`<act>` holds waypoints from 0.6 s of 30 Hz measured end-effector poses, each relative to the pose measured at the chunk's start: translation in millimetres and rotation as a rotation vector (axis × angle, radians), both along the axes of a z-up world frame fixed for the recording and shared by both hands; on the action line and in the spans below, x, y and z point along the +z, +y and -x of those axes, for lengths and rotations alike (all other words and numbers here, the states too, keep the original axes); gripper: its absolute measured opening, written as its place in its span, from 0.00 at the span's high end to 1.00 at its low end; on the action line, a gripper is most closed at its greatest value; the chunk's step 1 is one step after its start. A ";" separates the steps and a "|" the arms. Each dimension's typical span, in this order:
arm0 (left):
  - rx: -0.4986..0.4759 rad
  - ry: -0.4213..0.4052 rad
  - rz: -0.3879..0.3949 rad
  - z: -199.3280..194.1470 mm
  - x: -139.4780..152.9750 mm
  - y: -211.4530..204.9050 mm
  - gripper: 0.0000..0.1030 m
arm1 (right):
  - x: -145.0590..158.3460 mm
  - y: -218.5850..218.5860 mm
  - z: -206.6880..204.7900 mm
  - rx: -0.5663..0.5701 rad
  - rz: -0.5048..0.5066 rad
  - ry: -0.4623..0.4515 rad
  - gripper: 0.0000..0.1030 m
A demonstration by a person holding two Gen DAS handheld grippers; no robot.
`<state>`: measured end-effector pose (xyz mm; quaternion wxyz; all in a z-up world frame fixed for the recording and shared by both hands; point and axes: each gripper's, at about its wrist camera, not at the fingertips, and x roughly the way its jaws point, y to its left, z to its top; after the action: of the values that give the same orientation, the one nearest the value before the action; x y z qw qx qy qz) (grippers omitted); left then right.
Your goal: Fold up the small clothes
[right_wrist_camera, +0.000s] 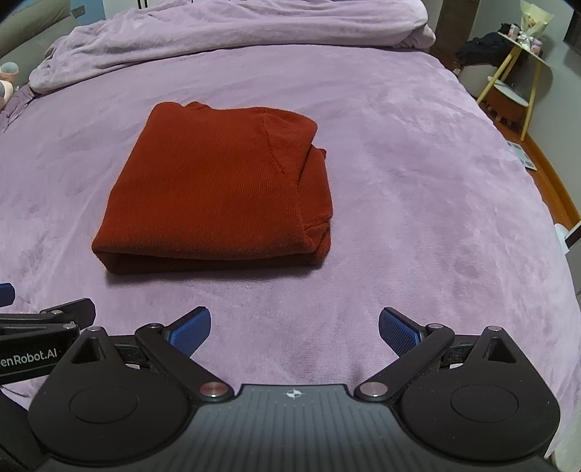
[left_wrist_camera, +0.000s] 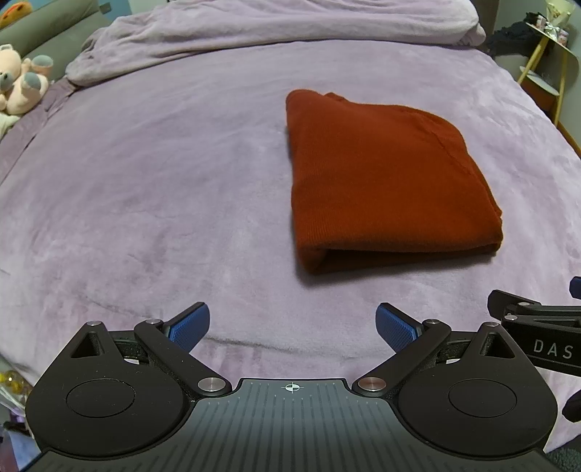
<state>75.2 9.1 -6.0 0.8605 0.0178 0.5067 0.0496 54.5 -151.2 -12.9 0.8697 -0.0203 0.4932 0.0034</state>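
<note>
A rust-red knit garment [left_wrist_camera: 385,174] lies folded into a thick rectangle on the purple bed cover [left_wrist_camera: 163,188]. In the right wrist view the same garment [right_wrist_camera: 218,192] sits left of centre, with a sleeve edge tucked along its right side. My left gripper [left_wrist_camera: 292,326] is open, well short of the garment and to its left, nothing between its blue pads. My right gripper [right_wrist_camera: 294,328] is open too, pulled back from the garment's near edge. Each gripper shows at the other view's side edge.
A rumpled purple blanket [left_wrist_camera: 272,29] is heaped across the far end of the bed. Plush toys [left_wrist_camera: 21,80] sit at the far left. A yellow-legged side table [right_wrist_camera: 519,65] with small items stands off the bed's right side, over a wooden floor.
</note>
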 end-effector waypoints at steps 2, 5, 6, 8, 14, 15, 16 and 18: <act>0.000 0.001 0.001 0.4 0.3 -0.3 0.02 | 0.2 0.2 -0.2 0.000 0.000 0.000 0.04; -0.004 0.000 0.001 0.7 1.0 -0.3 0.02 | 0.5 -0.1 0.5 -0.002 0.001 -0.001 0.04; -0.005 0.000 -0.002 0.8 1.1 -0.2 0.02 | 0.5 -0.3 0.3 -0.002 -0.001 -0.002 0.04; -0.008 0.000 -0.005 1.2 1.0 -1.1 0.02 | 0.6 -0.6 0.1 -0.003 -0.003 -0.002 0.04; -0.014 0.003 -0.004 1.2 1.3 -2.2 0.02 | 1.6 -2.3 -0.7 -0.009 -0.007 -0.006 0.04; -0.016 0.003 -0.006 1.3 1.4 -2.4 0.02 | 1.7 -2.7 -0.7 -0.008 -0.007 -0.007 0.04; -0.018 0.002 -0.008 1.0 1.5 -3.1 0.02 | 1.8 -2.8 -0.6 -0.010 -0.008 -0.008 0.04; -0.021 0.003 -0.012 0.7 1.5 -3.8 0.02 | 1.6 -3.2 -0.7 -0.009 -0.009 -0.007 0.04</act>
<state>74.6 5.3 -4.5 0.8602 0.0285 0.5073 0.0434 55.2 -154.4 -11.2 0.8715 -0.0141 0.4902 0.0014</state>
